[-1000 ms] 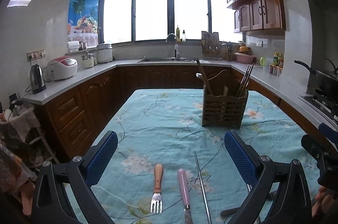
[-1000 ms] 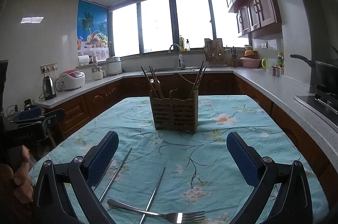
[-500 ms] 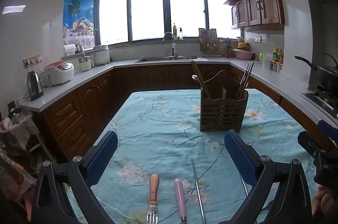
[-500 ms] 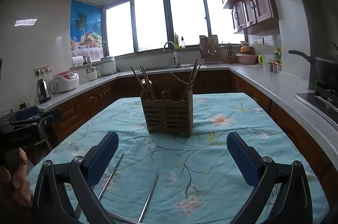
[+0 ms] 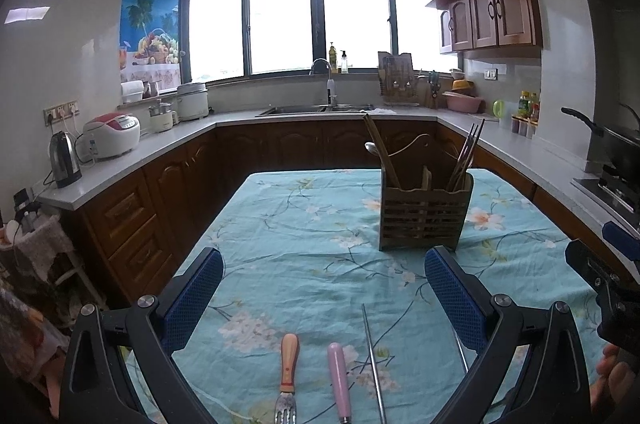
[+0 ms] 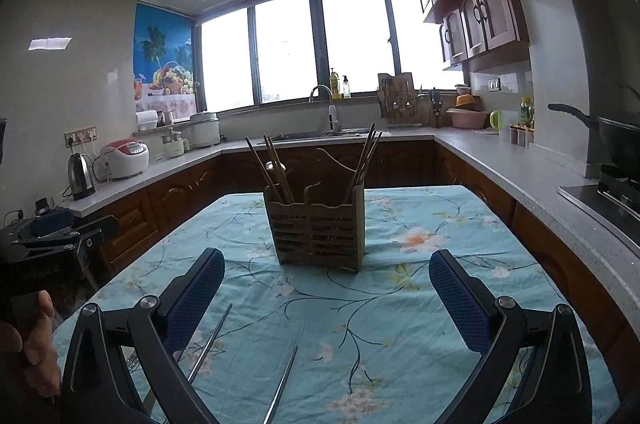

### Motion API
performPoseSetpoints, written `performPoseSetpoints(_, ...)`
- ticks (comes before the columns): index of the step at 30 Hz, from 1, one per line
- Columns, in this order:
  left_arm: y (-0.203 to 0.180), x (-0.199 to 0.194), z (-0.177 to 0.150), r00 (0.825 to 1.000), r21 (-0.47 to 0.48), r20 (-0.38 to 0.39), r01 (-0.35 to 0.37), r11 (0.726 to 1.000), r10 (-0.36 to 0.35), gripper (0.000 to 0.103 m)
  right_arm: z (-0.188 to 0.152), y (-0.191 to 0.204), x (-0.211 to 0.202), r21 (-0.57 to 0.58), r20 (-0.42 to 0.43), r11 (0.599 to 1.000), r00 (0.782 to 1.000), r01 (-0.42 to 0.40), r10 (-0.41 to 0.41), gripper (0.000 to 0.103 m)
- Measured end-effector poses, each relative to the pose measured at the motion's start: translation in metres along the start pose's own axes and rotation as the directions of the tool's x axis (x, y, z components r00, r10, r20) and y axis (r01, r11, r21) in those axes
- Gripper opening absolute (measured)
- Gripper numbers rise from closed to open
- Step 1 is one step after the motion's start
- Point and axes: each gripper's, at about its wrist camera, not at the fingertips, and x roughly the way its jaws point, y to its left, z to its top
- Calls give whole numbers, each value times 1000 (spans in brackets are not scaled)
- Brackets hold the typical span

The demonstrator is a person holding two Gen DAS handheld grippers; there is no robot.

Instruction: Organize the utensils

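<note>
A wooden slatted utensil holder [image 5: 425, 216] stands on the floral tablecloth, with chopsticks and a spoon in it; it also shows in the right wrist view [image 6: 318, 226]. In the left wrist view a wooden-handled fork [image 5: 288, 372], a pink-handled utensil [image 5: 339, 380] and a metal chopstick [image 5: 372, 356] lie near the front edge. My left gripper [image 5: 322, 298] is open and empty above them. My right gripper [image 6: 326, 298] is open and empty; two metal chopsticks [image 6: 208, 348] [image 6: 282, 384] lie below it.
The table [image 6: 440, 224] has a turquoise floral cloth. Kitchen counters [image 5: 160, 140] wrap around with a kettle [image 5: 64, 160], rice cooker [image 5: 114, 136] and sink [image 5: 316, 110]. A stove with a pan [image 6: 612, 140] is at right.
Both grippers have tilted and drawn back slightly; the forks slid lower in both views. The right view now shows the holder more centred. Both stay open.
</note>
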Motion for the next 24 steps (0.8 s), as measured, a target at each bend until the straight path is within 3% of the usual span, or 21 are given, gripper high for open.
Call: performPoseSetpoints(24, -7, 4, 1, 1000, -7, 4, 4, 1000, -4, 102, 9, -1, 10, -5, 13, 1000, 1000, -5, 5, 103)
